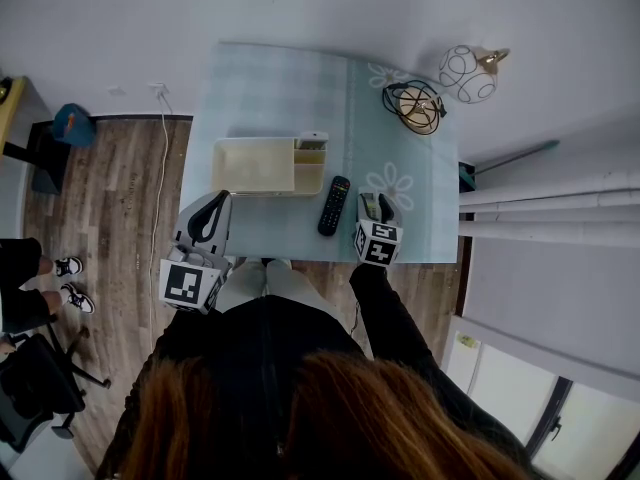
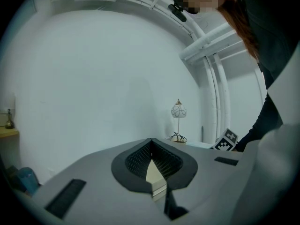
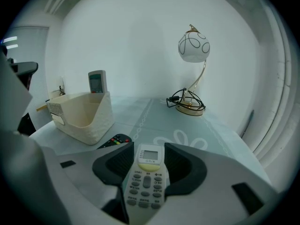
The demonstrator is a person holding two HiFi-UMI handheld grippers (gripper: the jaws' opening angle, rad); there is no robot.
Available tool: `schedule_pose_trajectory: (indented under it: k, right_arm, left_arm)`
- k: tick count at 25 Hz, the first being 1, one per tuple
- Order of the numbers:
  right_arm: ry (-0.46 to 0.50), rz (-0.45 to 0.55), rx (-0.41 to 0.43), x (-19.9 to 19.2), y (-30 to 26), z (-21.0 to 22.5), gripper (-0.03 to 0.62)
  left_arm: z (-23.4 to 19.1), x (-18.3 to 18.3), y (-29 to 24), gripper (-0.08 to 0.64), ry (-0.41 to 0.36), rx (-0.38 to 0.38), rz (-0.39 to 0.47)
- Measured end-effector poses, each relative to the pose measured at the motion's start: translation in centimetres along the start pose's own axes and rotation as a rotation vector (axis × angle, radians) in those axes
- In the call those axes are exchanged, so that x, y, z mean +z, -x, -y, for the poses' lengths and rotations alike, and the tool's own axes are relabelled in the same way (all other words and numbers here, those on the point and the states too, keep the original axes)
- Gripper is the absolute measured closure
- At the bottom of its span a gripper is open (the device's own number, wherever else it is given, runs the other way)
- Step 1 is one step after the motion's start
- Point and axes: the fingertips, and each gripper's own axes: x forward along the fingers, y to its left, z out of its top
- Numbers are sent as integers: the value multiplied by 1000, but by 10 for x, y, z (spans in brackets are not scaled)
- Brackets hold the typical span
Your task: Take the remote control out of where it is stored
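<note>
A white remote with a small screen lies between the jaws of my right gripper, and both pads rest against its sides. In the head view that gripper is over the table's front edge, right of centre, with the white remote in it. A black remote lies flat on the cloth just to its left, also visible as the black remote. The cream storage box stands behind, with another light remote upright in its right compartment. My left gripper is shut and holds nothing, near the front left corner.
A pale blue cloth covers the table. A globe lamp and its wire base with a coiled cord stand at the far right corner. A wooden floor, a chair and a person's feet are at the left. The wall runs behind the table.
</note>
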Motion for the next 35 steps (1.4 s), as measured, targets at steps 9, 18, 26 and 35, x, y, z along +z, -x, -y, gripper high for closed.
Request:
schedule_pose_trajectory:
  k: [9,18,26,35]
  right_arm:
    - [-14,35,-10,11,11,-5,547]
    - [2,65,3,20,20,-14,578]
    - [-1,203,66,70,43,-40,578]
    - [62,366,168,128,82,-82,578]
  left_arm:
    - [2,-1,2,554,3,-24,23]
    - [4,1,3,554,2,-33,31]
    - [8,2,1,554,-1,-49,33]
    - [11,2,-1,554,3,-61,36]
